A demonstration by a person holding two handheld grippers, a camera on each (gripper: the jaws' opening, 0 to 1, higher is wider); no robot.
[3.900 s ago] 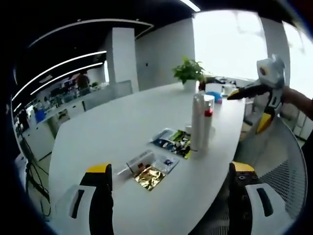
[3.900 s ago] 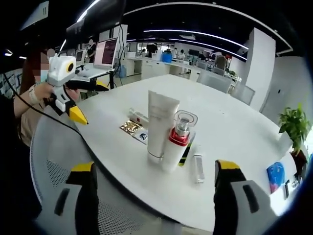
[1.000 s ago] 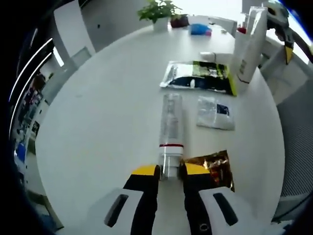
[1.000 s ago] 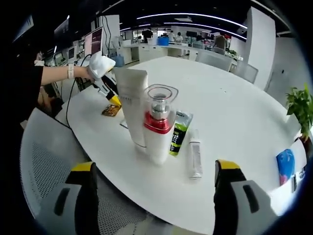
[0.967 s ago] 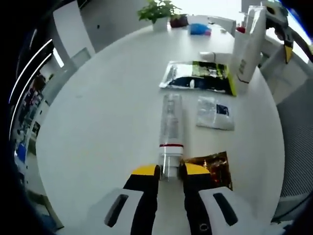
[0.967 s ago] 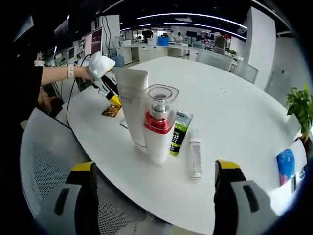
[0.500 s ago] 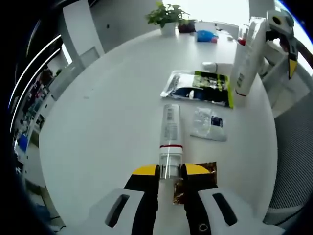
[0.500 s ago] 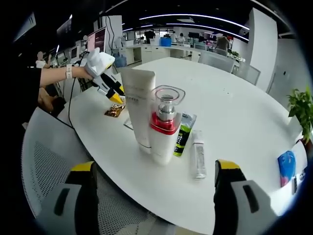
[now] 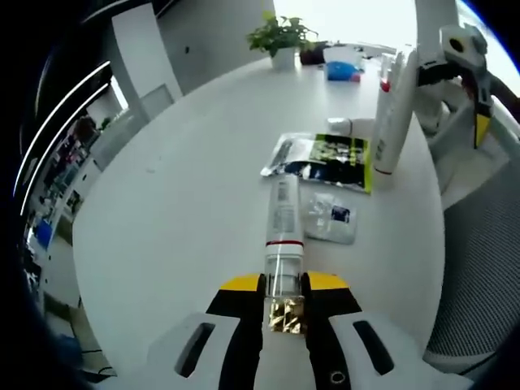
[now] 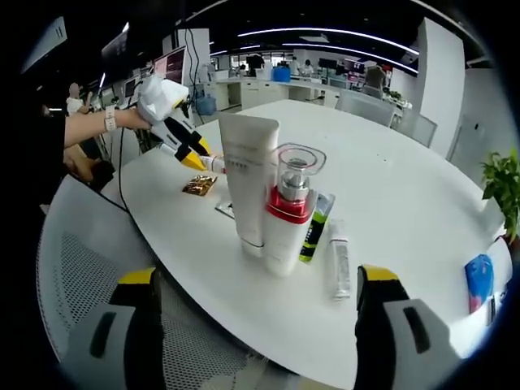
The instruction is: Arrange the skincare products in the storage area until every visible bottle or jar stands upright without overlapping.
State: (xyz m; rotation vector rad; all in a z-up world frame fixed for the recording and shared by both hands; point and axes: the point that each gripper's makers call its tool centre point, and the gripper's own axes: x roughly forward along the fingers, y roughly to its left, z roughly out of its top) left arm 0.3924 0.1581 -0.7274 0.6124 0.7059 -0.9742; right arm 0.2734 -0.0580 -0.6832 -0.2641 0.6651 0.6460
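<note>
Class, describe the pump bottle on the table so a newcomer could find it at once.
On the white oval table, near the edge by the mesh chair, two containers stand upright. The pump bottle touches the taller white tube; its red collar and clear cap set it apart.

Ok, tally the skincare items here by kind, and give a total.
Tubes and bottles: 4 (tall white tube, pump bottle, small lying tube, capped tube in the left tongs)
Sachets: 3 (green sachet, clear sachet, gold sachet)
Total: 7
</note>
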